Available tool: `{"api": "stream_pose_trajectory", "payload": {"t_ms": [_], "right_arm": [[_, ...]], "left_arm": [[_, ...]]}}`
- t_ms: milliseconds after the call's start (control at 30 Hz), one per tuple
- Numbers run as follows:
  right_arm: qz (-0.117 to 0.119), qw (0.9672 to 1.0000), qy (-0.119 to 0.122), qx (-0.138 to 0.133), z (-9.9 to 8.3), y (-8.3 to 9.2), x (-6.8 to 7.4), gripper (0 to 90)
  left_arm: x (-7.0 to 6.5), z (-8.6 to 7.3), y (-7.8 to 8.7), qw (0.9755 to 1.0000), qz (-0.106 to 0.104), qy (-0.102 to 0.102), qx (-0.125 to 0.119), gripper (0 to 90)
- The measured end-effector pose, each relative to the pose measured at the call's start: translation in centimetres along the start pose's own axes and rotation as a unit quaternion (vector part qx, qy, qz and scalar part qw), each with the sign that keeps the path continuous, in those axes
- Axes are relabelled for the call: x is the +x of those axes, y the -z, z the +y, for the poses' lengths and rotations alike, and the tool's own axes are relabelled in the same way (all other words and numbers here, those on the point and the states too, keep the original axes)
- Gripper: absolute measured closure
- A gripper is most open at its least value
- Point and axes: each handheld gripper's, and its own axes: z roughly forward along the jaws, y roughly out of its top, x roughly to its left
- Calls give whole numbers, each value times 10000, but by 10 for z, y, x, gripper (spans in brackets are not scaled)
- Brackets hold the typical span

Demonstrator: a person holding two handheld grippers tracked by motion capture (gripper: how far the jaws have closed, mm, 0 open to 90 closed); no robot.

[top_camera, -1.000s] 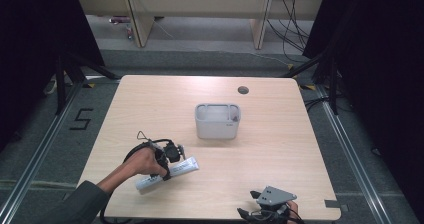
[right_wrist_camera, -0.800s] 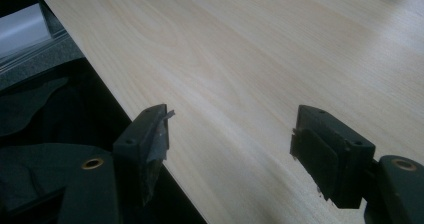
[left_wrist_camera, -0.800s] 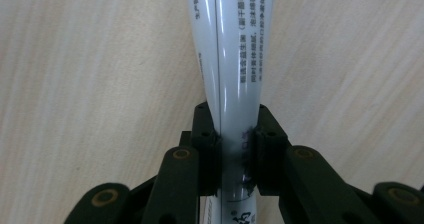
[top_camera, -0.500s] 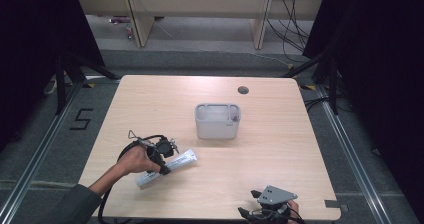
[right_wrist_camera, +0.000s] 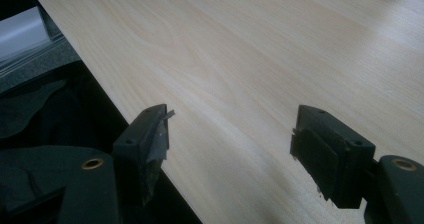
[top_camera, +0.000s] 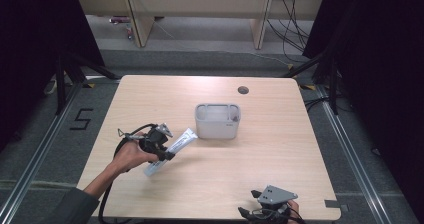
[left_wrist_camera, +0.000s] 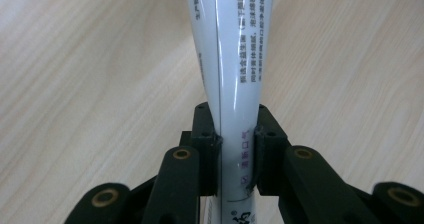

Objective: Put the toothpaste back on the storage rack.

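A white tube (top_camera: 172, 150) with printed text is clamped between the jaws of my left gripper (top_camera: 162, 146), left of the table's middle. In the left gripper view the tube (left_wrist_camera: 235, 59) runs up and away from the shut gripper (left_wrist_camera: 236, 149), lifted a little above the wood. A grey open box (top_camera: 217, 120) stands just right of the tube's far end. My right gripper (top_camera: 267, 211) rests at the table's front edge. In the right gripper view its jaws stand wide apart (right_wrist_camera: 230, 149) with nothing between them.
The wooden table (top_camera: 280, 149) has a round cable hole (top_camera: 243, 90) near its far edge. Shelves and cables lie on the floor beyond the table. A floor marking (top_camera: 82, 119) is to the left.
My left gripper has risen and moved toward the far side with the tube, whose far end now points closer to the grey box. The right gripper has stayed put.
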Motion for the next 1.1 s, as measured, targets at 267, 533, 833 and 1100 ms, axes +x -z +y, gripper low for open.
{"api": "stream_pose_trajectory", "payload": {"t_ms": [267, 533, 833, 1100], "right_arm": [[3, 10000, 30, 0, 0, -1, -1, 310], [51, 9999, -158, -23, -1, 0, 1, 310], [57, 9999, -155, -14, -1, -1, 0, 310], [52, 9998, -168, -9, -1, -1, -1, 310]], "left_arm": [[4, 6, 11, 9970, -32, 218, -747, 756], [1, 12, 15, 9907, 76, 417, -1290, 757], [0, 29, 31, 9758, 265, 620, -2079, 757], [-3, 44, 36, 9632, 292, 736, -2569, 757]]}}
